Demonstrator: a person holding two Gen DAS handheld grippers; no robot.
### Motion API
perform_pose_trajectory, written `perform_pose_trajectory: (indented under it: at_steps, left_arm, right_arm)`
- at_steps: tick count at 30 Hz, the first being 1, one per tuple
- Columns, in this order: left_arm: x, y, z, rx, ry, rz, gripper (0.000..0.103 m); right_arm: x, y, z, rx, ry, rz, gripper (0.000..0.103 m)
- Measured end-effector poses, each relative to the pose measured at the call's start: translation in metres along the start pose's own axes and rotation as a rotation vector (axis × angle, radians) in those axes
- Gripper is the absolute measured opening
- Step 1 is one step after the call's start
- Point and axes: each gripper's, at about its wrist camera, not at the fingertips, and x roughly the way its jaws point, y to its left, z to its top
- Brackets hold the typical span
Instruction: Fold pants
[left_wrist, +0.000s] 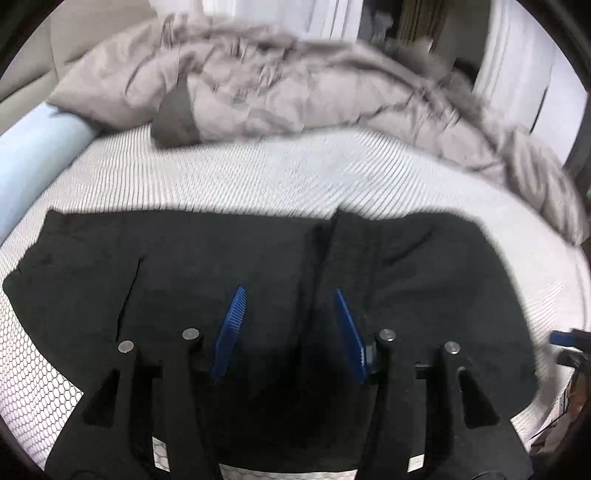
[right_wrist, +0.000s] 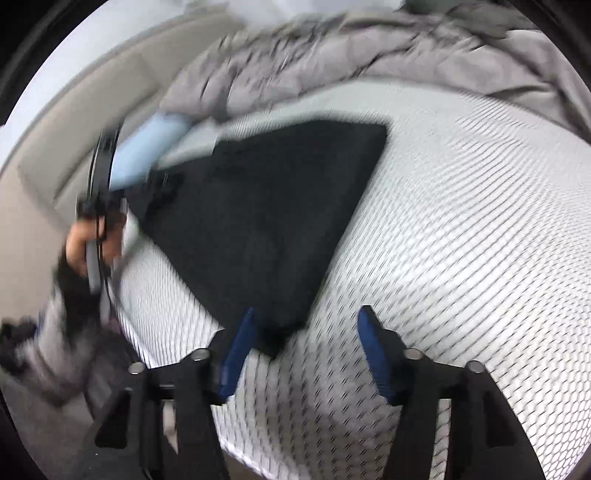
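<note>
Black pants (left_wrist: 184, 266) lie folded flat on the white mesh-patterned mattress (left_wrist: 258, 173). In the left wrist view my left gripper (left_wrist: 290, 291) hovers just over the middle of the cloth, open, with nothing pinched between its blue pads. In the right wrist view the pants (right_wrist: 266, 206) form a dark slab running up and left. My right gripper (right_wrist: 308, 310) is open near their closest corner, which lies just beside the left blue pad (right_wrist: 240, 343) without being gripped. A person's hand (right_wrist: 85, 243) holds the other gripper at the left edge.
A rumpled grey duvet (left_wrist: 295, 85) is heaped along the far side of the mattress. A light blue roll (left_wrist: 33, 155) lies at the left. The mattress edge (right_wrist: 140, 317) drops off at the lower left of the right wrist view. A beige surface (right_wrist: 92, 110) lies beyond it.
</note>
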Motion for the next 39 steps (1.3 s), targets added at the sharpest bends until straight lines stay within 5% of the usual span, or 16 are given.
perform_pose_trajectory:
  at_steps: [3,4,5,8,12,15,19,25,32,35,39]
  left_arm:
    - [-0.026,-0.034,-0.001,0.068,-0.073,-0.078,0.05]
    - [-0.029,-0.052,-0.003,0.107,-0.077,-0.122,0.06]
    - [-0.029,-0.074,-0.011,0.16,-0.068,-0.183,0.071]
    - [-0.011,-0.148,-0.044,0.389,0.032,-0.359,0.074]
    - [0.021,-0.216,-0.093,0.655,0.145,-0.334,0.074]
    - [0.034,-0.223,-0.104,0.669,0.174,-0.29,0.077]
    - [0.033,-0.219,-0.104,0.64,0.207,-0.31,0.077]
    - [0.027,-0.215,-0.106,0.642,0.197,-0.318,0.077]
    - [0.019,-0.202,-0.105,0.635,0.223,-0.381,0.082]
    - [0.004,-0.179,-0.086,0.559,0.221,-0.451,0.082]
    - [-0.016,-0.127,-0.056,0.393,0.133,-0.439,0.082]
  right_arm:
    - [0.007,-0.019,0.013,0.123,-0.04,0.037,0.062]
    - [0.015,-0.024,0.017,0.158,-0.023,0.049,0.062]
    - [0.022,-0.026,0.02,0.175,-0.01,0.06,0.062]
    - [0.046,-0.025,0.029,0.204,0.016,0.096,0.062]
    - [0.071,-0.015,0.044,0.227,0.008,0.094,0.062]
    - [0.078,-0.014,0.055,0.227,-0.009,0.082,0.055]
    - [0.102,-0.022,0.078,0.221,0.003,0.044,0.031]
    - [0.148,-0.058,0.152,0.25,-0.026,0.0,0.021]
    - [0.155,-0.057,0.199,0.247,-0.023,-0.098,0.03]
    - [0.108,-0.046,0.174,0.261,-0.11,-0.089,0.051]
    - [0.063,-0.039,0.1,0.327,-0.146,-0.013,0.051]
